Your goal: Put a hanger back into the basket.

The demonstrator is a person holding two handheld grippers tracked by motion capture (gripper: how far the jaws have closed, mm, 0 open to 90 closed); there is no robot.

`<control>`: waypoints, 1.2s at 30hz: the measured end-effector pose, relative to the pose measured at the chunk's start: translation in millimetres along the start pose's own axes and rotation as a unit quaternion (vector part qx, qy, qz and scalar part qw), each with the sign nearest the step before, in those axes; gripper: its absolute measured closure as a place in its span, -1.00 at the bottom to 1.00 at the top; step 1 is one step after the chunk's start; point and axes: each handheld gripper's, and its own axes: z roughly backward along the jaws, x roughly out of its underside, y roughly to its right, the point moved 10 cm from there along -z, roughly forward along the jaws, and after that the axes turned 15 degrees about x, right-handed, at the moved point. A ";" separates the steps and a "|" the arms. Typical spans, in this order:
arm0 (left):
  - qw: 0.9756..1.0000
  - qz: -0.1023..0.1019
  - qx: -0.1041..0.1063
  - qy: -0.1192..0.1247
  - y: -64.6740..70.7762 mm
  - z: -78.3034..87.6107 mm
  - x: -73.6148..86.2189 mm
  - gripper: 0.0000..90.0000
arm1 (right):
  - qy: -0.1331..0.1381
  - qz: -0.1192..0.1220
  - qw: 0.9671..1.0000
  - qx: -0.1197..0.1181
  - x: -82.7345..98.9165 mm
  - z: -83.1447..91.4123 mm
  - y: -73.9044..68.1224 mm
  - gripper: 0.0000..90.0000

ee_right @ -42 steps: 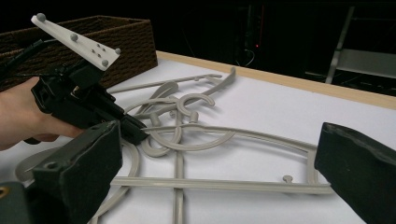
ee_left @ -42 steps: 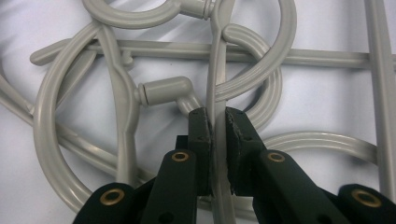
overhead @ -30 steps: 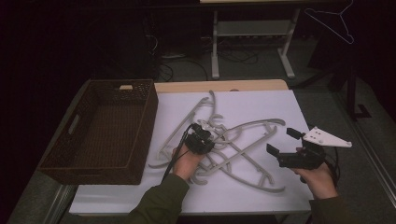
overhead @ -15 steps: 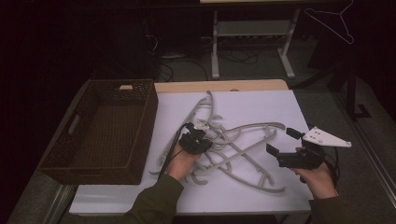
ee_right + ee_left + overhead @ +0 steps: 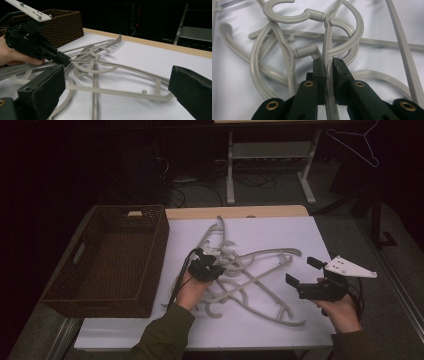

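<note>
Several grey plastic hangers [image 5: 260, 270] lie tangled on the white table top [image 5: 265, 232]. My left gripper [image 5: 216, 266] reaches into the tangle's left side. In the left gripper view it [image 5: 328, 65] is shut on the thin arm of one hanger [image 5: 327, 42], just below two interlocked hooks. My right gripper [image 5: 304, 271] hovers over the pile's right end, jaws wide open with nothing between them. In the right gripper view its [image 5: 117, 85] jaws frame the pile, with the left gripper [image 5: 62, 59] pinching a hanger arm beyond.
A dark woven basket [image 5: 157, 250] with nothing inside stands at the table's left, close to my left hand; it also appears in the right gripper view [image 5: 67, 22]. A wooden strip [image 5: 235, 212] runs along the table's far edge. A wire hanger [image 5: 357, 142] hangs at back right.
My left gripper has edged slightly to the left with the hanger arm still pinched, nudging the tangle a little. The right gripper has stayed where it was.
</note>
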 end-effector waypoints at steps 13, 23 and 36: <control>1.000 -0.005 -0.019 0.016 -8.0 11.2 -4.4 0.82 | -0.001 0.003 1.000 0.001 1.0 -0.6 0.7 -0.99; 0.999 -0.028 -0.019 0.028 -0.6 22.2 -13.8 0.82 | -0.005 0.005 1.000 -0.003 2.8 -2.3 -2.7 -0.98; 0.999 -0.039 -0.019 0.015 0.9 22.4 -7.5 0.82 | -0.068 0.023 0.996 -0.056 -5.3 -41.0 -42.8 -0.07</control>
